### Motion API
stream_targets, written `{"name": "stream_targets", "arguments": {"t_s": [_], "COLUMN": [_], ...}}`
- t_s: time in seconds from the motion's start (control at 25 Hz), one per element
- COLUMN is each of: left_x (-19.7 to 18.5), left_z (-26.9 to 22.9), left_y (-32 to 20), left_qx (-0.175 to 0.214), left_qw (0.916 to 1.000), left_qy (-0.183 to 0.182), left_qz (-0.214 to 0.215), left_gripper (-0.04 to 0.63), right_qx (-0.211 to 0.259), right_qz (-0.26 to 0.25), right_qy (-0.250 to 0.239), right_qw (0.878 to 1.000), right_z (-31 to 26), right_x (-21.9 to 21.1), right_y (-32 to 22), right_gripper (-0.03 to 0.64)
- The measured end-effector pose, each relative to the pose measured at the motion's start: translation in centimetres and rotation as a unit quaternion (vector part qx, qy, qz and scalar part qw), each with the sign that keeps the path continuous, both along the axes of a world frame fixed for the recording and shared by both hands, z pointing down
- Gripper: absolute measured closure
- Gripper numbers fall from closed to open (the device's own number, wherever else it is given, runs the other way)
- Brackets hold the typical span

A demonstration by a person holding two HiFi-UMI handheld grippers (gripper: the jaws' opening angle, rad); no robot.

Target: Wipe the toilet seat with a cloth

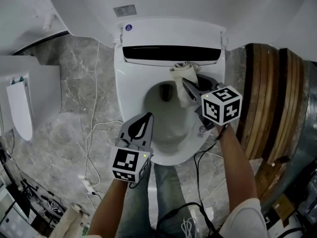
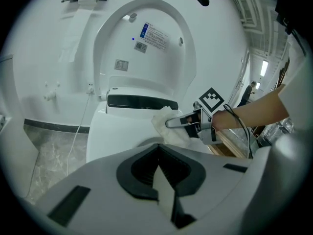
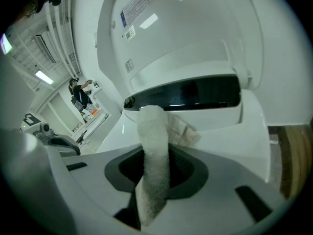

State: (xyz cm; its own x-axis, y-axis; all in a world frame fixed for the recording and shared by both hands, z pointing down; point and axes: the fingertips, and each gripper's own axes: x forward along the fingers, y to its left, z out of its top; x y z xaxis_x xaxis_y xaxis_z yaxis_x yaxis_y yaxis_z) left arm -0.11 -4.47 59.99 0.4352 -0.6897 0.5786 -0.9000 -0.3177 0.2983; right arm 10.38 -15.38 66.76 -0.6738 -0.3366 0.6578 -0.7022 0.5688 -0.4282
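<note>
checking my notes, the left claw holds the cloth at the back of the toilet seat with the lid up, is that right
No: the right claw holds the cloth, not the left claw, which is shut and empty. The right gripper view shows the cloth pinched between its jaws, at the back of the toilet seat with the lid up.

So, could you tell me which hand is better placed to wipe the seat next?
The right: the right claw is shut on the off-white cloth, resting on the white toilet seat's back rim; the left claw is shut and empty near the front.
</note>
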Motion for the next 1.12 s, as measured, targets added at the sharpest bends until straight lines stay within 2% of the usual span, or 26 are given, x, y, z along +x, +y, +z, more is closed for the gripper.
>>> {"name": "stream_targets", "arguments": {"t_s": [0.2,0.64,1.12], "left_x": [1.9,6.1,7.7], "left_z": [0.1,-0.1,0.0], "left_y": [-0.1,-0.7,-1.0], "left_qx": [-0.001,0.001,0.002], "left_qw": [0.9999,0.9985,0.9975], "left_qy": [0.001,0.007,0.006], "left_qz": [0.017,0.054,0.07], "left_gripper": [0.584,0.584,0.584], "right_qx": [0.001,-0.003,0.001], "right_qz": [0.055,0.142,0.149], "right_qy": [-0.013,-0.013,-0.01], "right_qw": [0.998,0.99,0.989], "right_z": [-1.0,-1.8,-1.8], "right_x": [2.9,10.1,11.4], "right_y": [-1.0,-1.7,-1.4], "right_gripper": [0.517,0.517,0.516]}}
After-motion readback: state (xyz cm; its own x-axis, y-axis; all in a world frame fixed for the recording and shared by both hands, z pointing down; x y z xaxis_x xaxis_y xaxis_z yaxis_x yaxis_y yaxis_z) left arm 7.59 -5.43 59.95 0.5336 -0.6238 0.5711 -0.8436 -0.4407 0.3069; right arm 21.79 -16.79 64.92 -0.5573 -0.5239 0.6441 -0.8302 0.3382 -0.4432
